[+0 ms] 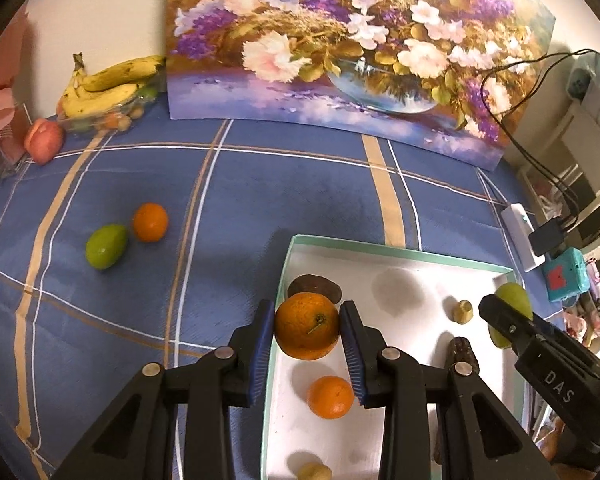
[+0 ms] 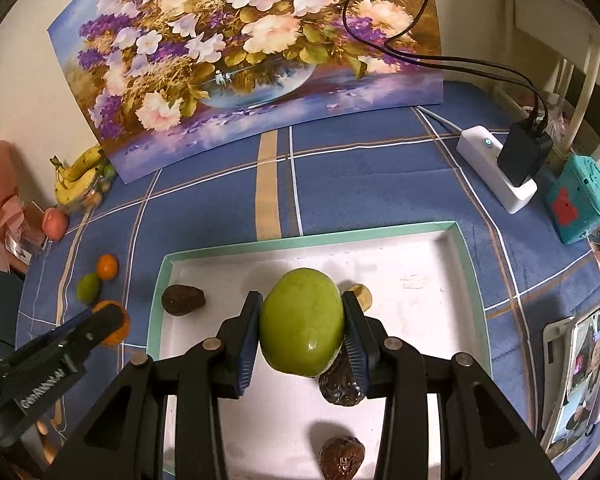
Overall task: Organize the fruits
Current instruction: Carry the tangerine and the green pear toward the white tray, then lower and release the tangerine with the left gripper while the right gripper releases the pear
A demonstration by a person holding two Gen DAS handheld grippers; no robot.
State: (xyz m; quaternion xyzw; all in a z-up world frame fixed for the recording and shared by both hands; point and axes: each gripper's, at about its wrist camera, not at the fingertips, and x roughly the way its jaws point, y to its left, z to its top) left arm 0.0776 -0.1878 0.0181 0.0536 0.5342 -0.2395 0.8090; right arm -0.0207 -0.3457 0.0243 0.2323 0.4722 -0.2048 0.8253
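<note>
My left gripper [image 1: 307, 330] is shut on an orange [image 1: 307, 326], held over the left edge of the white tray [image 1: 412, 280] with a mint rim. In the right wrist view my right gripper [image 2: 302, 322] is shut on a green fruit [image 2: 302, 320] above the tray's [image 2: 412, 312] middle. A smaller orange [image 1: 330, 397], dark brown fruits [image 1: 316, 286] [image 2: 183, 300] [image 2: 342, 458] and a small yellowish piece [image 1: 462, 311] lie in the tray. On the blue cloth to the left lie a loose orange [image 1: 150, 222] and a green fruit [image 1: 106, 246].
A flower painting [image 1: 340, 48] leans on the wall at the back. Bananas [image 1: 108, 86] on a clear pack and a peach [image 1: 43, 140] sit back left. A white power strip [image 2: 496, 168] with a black charger, a teal box [image 2: 582, 200] and a phone [image 2: 580, 368] stand right.
</note>
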